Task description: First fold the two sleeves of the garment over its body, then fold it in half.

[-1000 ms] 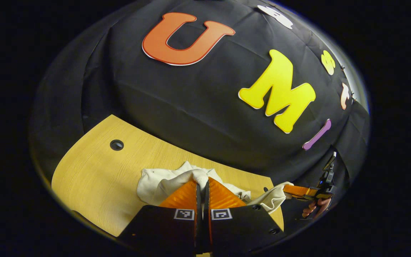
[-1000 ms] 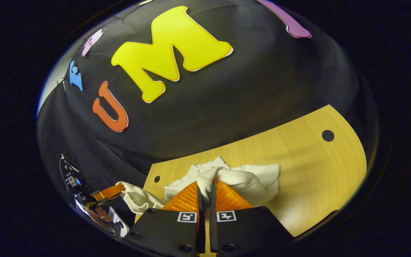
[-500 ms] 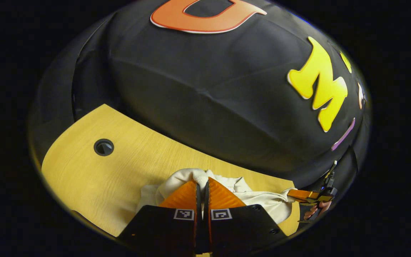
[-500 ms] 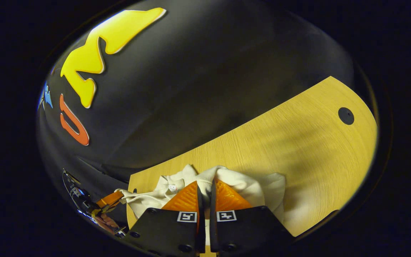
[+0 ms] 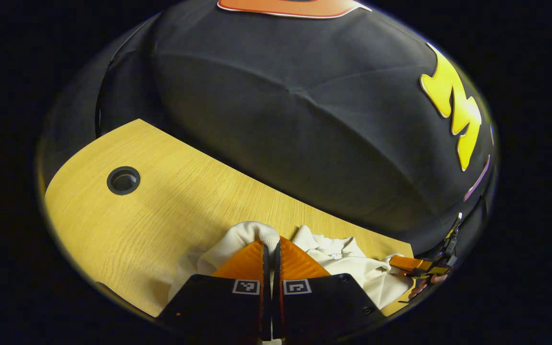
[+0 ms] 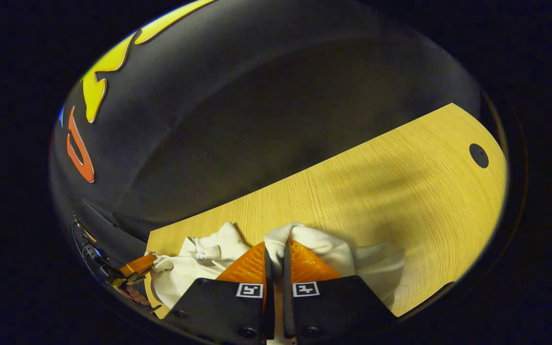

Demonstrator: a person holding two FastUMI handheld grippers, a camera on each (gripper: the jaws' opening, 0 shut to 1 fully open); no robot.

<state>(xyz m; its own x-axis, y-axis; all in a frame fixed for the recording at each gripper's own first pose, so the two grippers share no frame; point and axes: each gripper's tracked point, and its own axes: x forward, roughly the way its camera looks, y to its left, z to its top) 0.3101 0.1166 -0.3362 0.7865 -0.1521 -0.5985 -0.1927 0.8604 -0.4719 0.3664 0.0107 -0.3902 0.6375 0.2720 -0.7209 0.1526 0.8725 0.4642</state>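
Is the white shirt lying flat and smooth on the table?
No, the shirt is bunched up in folds on the table, with the left gripper pinching a raised fold of it.

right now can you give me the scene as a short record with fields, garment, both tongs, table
garment: cream garment, bunched and creased on the table, not laid flat
left tongs: left tongs shut on a fold of the garment
right tongs: right tongs shut on another fold of the garment
table: light wooden table with a round cable hole by its far corner
folding: no neat sleeve fold visible, cloth held at both ends
backdrop: black cloth wall behind the table
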